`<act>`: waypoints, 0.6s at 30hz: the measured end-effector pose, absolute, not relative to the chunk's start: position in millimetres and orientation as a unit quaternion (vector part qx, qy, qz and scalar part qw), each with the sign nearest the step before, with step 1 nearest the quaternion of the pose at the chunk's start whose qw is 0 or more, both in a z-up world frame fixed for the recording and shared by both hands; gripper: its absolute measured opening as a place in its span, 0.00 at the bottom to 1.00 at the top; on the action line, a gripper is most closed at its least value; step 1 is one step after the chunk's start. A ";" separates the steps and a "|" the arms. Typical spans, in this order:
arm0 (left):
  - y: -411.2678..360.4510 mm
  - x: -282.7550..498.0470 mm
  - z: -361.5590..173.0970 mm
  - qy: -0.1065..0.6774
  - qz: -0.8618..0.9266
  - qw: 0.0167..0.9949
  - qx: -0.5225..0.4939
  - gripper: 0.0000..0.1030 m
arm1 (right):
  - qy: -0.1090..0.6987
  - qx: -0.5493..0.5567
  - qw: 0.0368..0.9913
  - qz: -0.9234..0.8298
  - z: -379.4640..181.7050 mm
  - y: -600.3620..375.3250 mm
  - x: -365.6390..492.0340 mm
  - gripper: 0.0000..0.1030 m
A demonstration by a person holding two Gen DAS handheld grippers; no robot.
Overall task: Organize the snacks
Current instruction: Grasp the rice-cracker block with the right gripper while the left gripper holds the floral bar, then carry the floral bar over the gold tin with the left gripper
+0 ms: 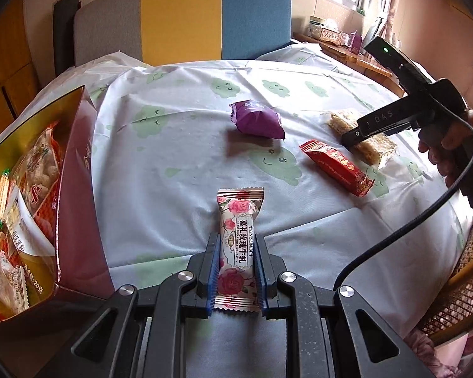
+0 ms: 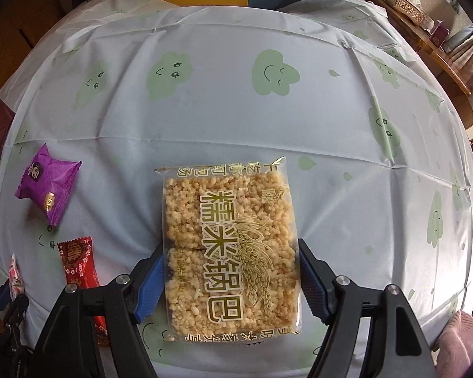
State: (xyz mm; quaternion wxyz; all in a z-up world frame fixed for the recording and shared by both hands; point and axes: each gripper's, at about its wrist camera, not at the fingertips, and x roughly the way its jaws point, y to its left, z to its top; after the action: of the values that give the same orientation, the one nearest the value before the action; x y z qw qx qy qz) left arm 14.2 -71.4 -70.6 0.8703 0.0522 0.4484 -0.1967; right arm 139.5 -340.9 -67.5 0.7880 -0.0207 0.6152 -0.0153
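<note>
My left gripper (image 1: 236, 242) is shut on a pink rose nougat bar (image 1: 238, 245), held just above the cloth-covered table (image 1: 173, 163). My right gripper (image 2: 230, 253) has its blue pads against both sides of a clear-wrapped rice cracker pack (image 2: 231, 245), which rests on the table; it also shows in the left wrist view (image 1: 362, 138). A purple snack packet (image 1: 257, 119) and a red candy bar (image 1: 335, 167) lie between the two grippers. They also show in the right wrist view, the purple packet (image 2: 47, 182) and the red bar (image 2: 80, 263).
A red and gold gift box (image 1: 75, 189) holding several snack packs stands at the left edge. A colour-block sofa (image 1: 179, 15) is behind the table. A wooden shelf (image 1: 347, 50) with boxes is at the back right. A wicker chair (image 1: 457, 299) is at the right.
</note>
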 end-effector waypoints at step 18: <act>-69.8 5.9 -24.4 0.416 -0.155 0.894 0.057 0.19 | 0.609 -0.033 0.793 -0.007 -71.0 -343.7 132.5 0.76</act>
State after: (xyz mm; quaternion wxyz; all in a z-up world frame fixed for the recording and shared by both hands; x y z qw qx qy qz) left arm 5.9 -69.8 -24.4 0.8944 0.0570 0.4159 -0.1547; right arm 132.5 -343.7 -71.0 0.7927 -0.0332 0.6087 -0.0074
